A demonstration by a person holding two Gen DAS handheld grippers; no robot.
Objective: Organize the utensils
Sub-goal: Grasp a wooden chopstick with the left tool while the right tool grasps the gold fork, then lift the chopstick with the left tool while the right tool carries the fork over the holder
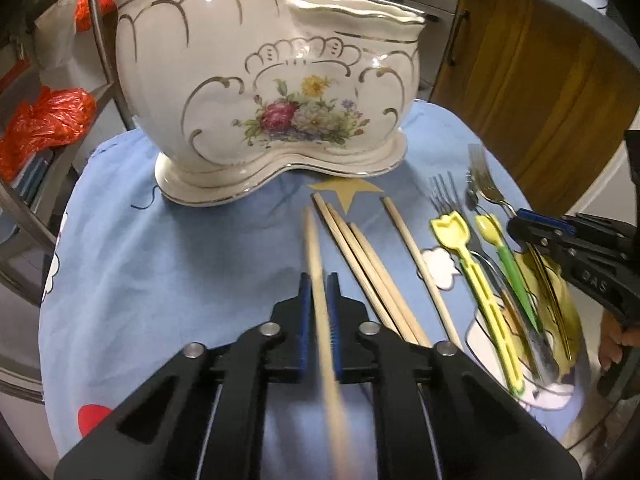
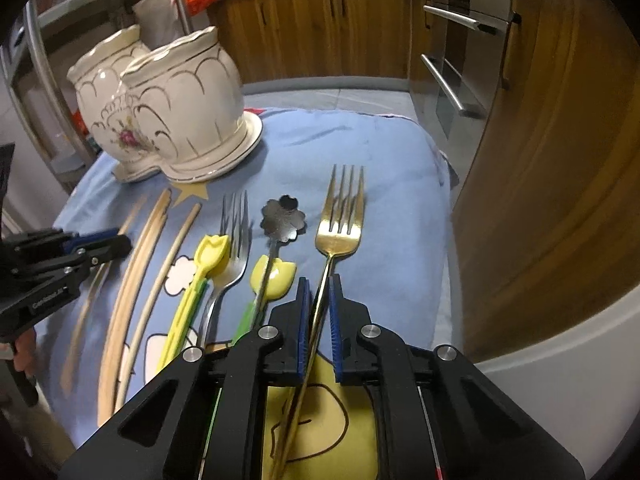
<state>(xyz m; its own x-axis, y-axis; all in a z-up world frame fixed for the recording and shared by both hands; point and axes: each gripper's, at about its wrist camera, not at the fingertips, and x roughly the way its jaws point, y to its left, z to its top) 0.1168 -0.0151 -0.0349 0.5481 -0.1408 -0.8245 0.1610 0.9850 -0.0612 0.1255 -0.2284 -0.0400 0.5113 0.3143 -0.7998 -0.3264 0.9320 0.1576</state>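
Observation:
A white floral ceramic utensil holder (image 1: 264, 92) with two openings stands at the back of the blue cloth; it also shows in the right wrist view (image 2: 176, 108). My left gripper (image 1: 319, 292) is shut on a wooden chopstick (image 1: 316, 256) that points toward the holder and is lifted off the cloth. Three chopsticks (image 1: 364, 268) and one more (image 1: 416, 264) lie to its right. My right gripper (image 2: 319, 296) is closed on the handle of a gold fork (image 2: 340, 216). Beside it lie a flower-bowl spoon (image 2: 282, 218), a silver fork (image 2: 234, 236) and yellow tulip utensils (image 2: 210, 256).
A blue cartoon-print cloth (image 1: 168, 248) covers the small table. Wooden cabinets (image 2: 320, 28) and oven handles (image 2: 452, 80) are behind and right. A metal rack with orange bags (image 1: 44, 124) stands at the left. The table edge drops off close at the right.

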